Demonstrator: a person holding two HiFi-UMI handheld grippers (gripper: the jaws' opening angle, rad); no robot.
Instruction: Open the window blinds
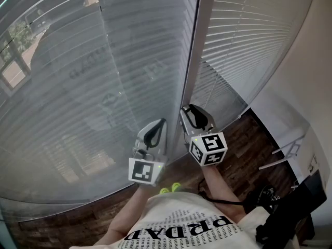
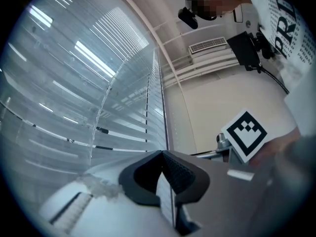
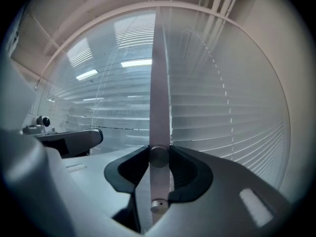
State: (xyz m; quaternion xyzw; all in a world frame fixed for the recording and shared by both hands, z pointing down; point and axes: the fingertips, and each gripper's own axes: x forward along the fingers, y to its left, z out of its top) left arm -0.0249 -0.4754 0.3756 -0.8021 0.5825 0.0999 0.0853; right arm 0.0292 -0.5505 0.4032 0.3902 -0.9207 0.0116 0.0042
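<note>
Two panels of white horizontal blinds cover the window, a left panel point(image 1: 93, 77) and a right panel point(image 1: 244, 40), with their slats lying close together. A grey rod point(image 1: 193, 61) hangs upright between them. My right gripper point(image 1: 191, 113) holds the rod's lower end. In the right gripper view the rod point(image 3: 159, 107) runs straight up out of the right gripper point(image 3: 159, 154), with a dark pad pressed against each side. My left gripper point(image 1: 158, 126) hovers just left of it, in front of the left panel. In the left gripper view the left gripper point(image 2: 162, 154) has its tips touching.
Dark wood floor point(image 1: 244, 154) lies below the window. A white low unit point(image 1: 290, 134) stands along the wall at the right. A black bag point(image 1: 290, 211) and a cable lie beside the person's printed shirt point(image 1: 181, 227).
</note>
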